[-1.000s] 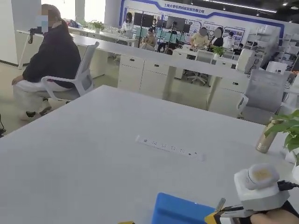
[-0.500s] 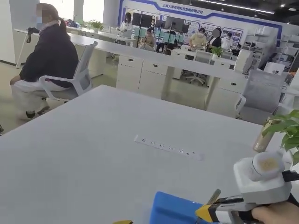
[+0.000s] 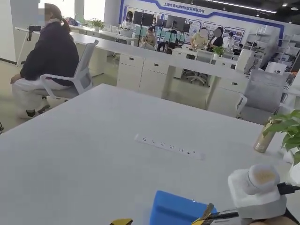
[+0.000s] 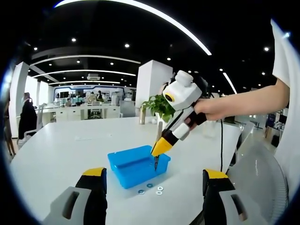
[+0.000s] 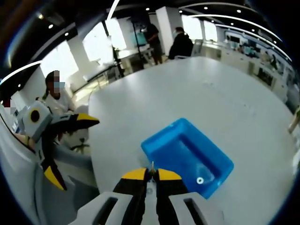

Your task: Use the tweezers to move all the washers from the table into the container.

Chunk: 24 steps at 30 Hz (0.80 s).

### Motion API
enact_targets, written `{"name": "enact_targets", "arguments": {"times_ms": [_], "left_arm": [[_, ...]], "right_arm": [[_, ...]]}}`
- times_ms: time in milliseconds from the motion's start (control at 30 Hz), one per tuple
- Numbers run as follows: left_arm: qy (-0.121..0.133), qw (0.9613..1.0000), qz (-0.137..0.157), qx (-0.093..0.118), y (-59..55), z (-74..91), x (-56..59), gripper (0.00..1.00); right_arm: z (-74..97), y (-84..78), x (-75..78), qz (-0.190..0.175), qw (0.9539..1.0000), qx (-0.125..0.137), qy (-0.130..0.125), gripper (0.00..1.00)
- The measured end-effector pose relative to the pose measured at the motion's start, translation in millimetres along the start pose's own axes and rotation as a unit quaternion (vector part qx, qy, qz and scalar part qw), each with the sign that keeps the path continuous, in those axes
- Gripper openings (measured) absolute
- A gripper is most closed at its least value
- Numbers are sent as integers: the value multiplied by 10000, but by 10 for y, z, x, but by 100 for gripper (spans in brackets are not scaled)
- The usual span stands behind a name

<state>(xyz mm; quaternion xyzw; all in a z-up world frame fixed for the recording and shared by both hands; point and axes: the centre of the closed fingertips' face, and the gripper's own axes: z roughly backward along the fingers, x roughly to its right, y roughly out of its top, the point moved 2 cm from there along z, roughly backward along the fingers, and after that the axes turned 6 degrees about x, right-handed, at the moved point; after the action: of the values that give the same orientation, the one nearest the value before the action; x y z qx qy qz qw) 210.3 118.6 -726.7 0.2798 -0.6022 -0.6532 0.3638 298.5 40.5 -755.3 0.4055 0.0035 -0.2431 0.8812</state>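
Right by the blue container, the right gripper squeezes the tweezers tight; the left gripper has jaws wide apart.

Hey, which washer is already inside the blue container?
The single washer on the container floor, near its corner; the other washers lie on the table outside it.

The right gripper, a white plastic body with yellow-tipped black jaws, is held in a bare hand whose forearm stretches off to the side. Its jaws slant downward, pressed together on slim metal tweezers. The left gripper, of the same build, sits lower with its jaws spread wide apart.
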Motion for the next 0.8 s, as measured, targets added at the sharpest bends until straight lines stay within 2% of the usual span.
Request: {"name": "enact_targets", "arguments": {"times_ms": [367,800], "left_arm": [[-12,10000,-2,-30,-20,-7,-2,85],[-33,10000,-2,-79,-40,-16,-3,85]], "right_arm": [[-169,-298,-68,-120,9994,-306,142,3],[-273,-413,-59,-105,9985,-502,215,3]]}}
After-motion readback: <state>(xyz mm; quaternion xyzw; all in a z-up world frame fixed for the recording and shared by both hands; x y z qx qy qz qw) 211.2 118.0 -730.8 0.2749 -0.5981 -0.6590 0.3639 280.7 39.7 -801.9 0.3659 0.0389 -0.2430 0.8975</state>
